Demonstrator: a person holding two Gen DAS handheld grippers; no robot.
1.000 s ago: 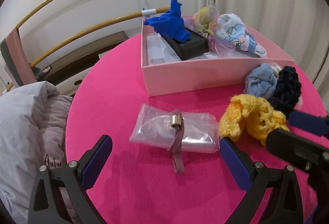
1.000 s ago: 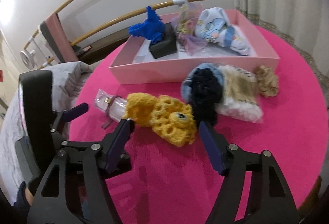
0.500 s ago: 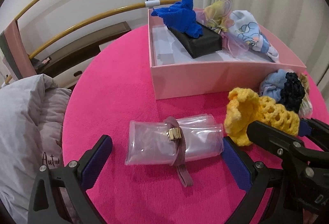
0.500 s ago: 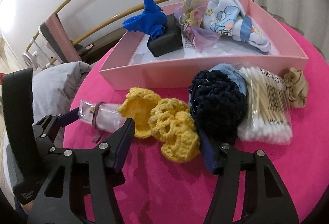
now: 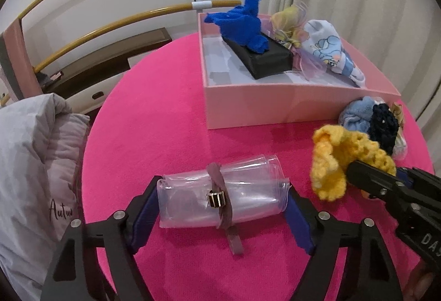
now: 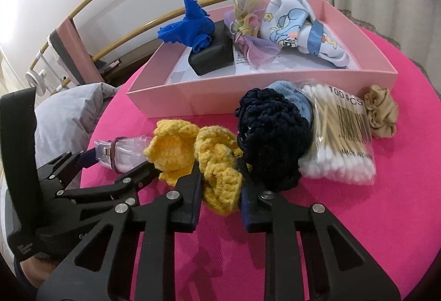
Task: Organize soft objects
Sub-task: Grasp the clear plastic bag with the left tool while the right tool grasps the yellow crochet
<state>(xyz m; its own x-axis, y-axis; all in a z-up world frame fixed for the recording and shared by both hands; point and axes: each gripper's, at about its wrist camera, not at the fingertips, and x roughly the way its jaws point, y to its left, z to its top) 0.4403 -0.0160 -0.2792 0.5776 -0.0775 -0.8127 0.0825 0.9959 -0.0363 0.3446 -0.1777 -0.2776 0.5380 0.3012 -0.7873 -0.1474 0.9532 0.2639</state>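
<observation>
A clear plastic roll (image 5: pixel 248 199) with a mauve strap lies on the pink round table (image 5: pixel 165 121). My left gripper (image 5: pixel 222 204) straddles it lengthwise. Its jaws are closing, and the blue pads (image 5: pixel 143 215) touch both ends of the roll. To the right, my right gripper (image 6: pixel 219 190) is shut on a yellow crochet piece (image 6: pixel 176 152), which bulges out above the fingers. In the left wrist view the same yellow crochet piece (image 5: pixel 330 163) sits pinched at a black fingertip. Behind both stands an open pink box (image 5: pixel 275 108).
The box holds a blue cloth (image 5: pixel 242 25), a black case (image 5: pixel 270 61), an organza bow (image 5: pixel 289 22) and a printed sock (image 5: pixel 328 52). A navy scrunchie (image 6: pixel 270 141), a light blue one (image 6: pixel 300 105), a cotton swab pack (image 6: pixel 341 135) and a tan scrunchie (image 6: pixel 381 113) lie outside. Grey bedding (image 5: pixel 33 163) borders the left edge.
The right gripper has closed on the yellow crochet piece. The left gripper has come down over the clear roll and its jaws have narrowed onto the roll's ends.
</observation>
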